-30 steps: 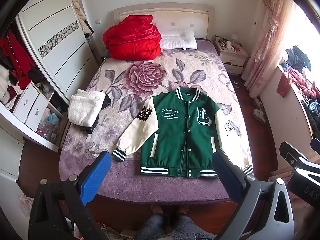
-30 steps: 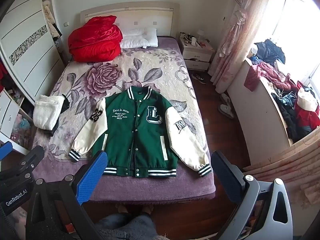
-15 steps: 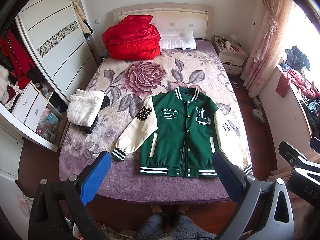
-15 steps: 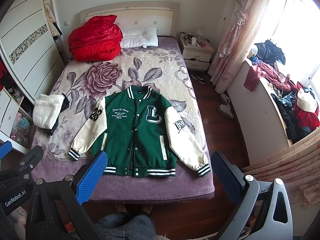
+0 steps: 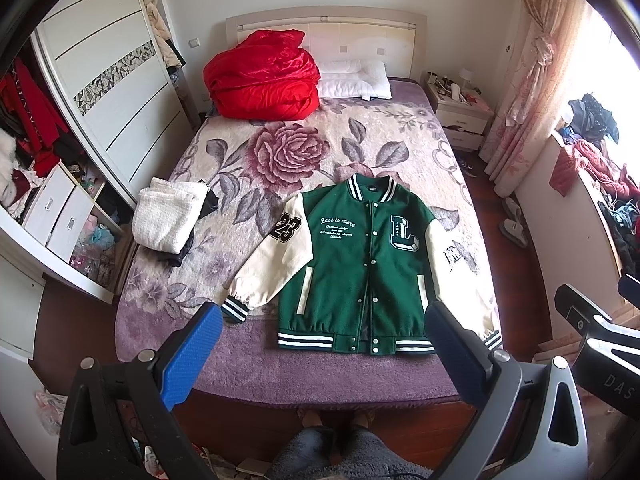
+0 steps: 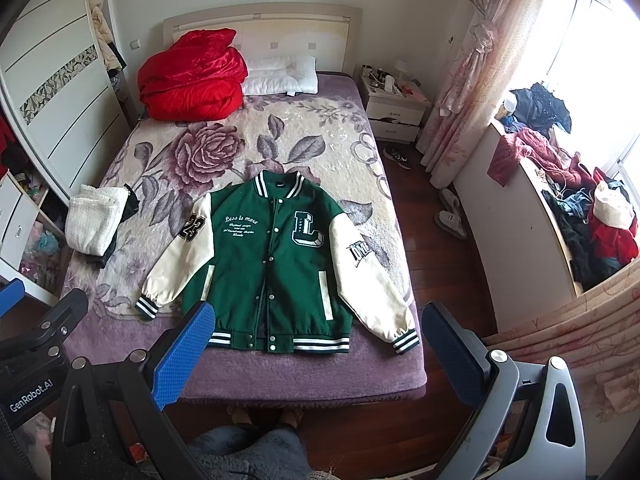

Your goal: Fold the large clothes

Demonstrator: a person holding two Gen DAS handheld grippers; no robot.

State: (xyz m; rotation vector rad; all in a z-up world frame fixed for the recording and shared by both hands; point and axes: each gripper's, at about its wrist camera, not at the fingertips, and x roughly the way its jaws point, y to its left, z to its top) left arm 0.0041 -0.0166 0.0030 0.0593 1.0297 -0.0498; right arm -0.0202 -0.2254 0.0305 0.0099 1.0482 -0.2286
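A green varsity jacket [image 5: 360, 268] with cream sleeves lies flat, front up and buttoned, near the foot of the bed [image 5: 320, 376]; it also shows in the right wrist view [image 6: 272, 268]. Its sleeves spread out to both sides. My left gripper [image 5: 324, 320] is open and empty, held high above the foot of the bed. My right gripper [image 6: 318, 318] is open and empty at about the same height. Both are well apart from the jacket.
A folded white garment [image 5: 168, 216] on dark cloth lies at the bed's left edge. A red quilt [image 5: 262, 76] and a pillow [image 5: 354, 80] sit at the headboard. A wardrobe [image 5: 108, 92] stands left, a nightstand [image 5: 460, 114] and a clothes-covered counter [image 6: 568, 216] right.
Both views have shifted only slightly; the jacket sits a touch higher in frame. Both grippers stay open and nothing on the bed has moved.
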